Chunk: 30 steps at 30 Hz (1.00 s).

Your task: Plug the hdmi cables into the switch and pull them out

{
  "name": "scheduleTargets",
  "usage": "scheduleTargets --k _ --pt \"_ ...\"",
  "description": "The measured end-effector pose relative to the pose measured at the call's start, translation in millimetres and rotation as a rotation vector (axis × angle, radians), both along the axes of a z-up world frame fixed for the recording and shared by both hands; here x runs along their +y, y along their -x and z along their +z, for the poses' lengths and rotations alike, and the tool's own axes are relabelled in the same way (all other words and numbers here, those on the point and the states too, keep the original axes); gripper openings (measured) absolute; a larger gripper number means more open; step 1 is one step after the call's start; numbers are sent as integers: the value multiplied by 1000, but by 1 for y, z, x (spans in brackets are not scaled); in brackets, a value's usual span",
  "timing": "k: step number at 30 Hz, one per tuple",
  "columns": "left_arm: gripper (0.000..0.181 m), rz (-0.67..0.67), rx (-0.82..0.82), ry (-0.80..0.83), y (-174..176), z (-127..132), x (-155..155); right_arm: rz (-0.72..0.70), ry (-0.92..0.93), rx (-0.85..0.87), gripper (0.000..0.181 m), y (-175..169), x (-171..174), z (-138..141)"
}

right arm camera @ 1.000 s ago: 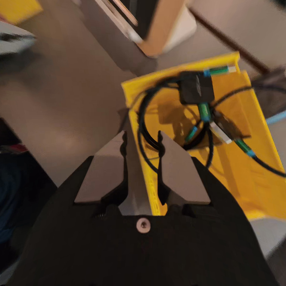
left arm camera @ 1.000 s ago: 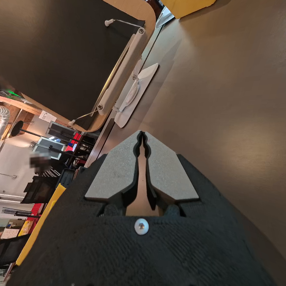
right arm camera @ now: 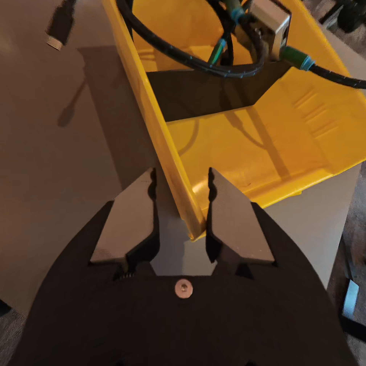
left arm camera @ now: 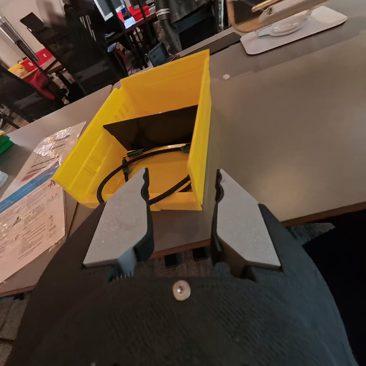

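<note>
Still reaching: both hand-held grippers, left and right, released, empty. Next: grasp switch or cable in bin.

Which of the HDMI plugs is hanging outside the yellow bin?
The black plug with the bare metal tip, dangling over the table left of the yellow bin. The green-wrapped plugs sit inside the bin, by the switch.

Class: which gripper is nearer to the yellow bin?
Right. The right gripper straddles the yellow bin's side wall at a corner; the left gripper hovers open just short of its front lip.
</note>
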<state>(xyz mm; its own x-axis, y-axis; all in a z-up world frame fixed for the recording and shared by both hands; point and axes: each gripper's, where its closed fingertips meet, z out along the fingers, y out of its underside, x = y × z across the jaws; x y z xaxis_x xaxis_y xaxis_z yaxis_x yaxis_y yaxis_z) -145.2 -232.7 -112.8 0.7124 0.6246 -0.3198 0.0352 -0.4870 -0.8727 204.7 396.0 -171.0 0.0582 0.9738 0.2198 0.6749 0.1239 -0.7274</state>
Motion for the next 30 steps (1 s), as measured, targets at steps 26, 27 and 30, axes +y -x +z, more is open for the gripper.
scheduleTargets --k 26,27,30 --pt "4 -19 71 -241 32 94 -42 107 25 -174 26 132 -331 -9" --pt "4 -17 82 -252 29 100 -47 148 31 -172 30 148 -355 -9" --pt "4 -16 129 -271 22 110 -58 222 18 -175 36 200 -427 -9"
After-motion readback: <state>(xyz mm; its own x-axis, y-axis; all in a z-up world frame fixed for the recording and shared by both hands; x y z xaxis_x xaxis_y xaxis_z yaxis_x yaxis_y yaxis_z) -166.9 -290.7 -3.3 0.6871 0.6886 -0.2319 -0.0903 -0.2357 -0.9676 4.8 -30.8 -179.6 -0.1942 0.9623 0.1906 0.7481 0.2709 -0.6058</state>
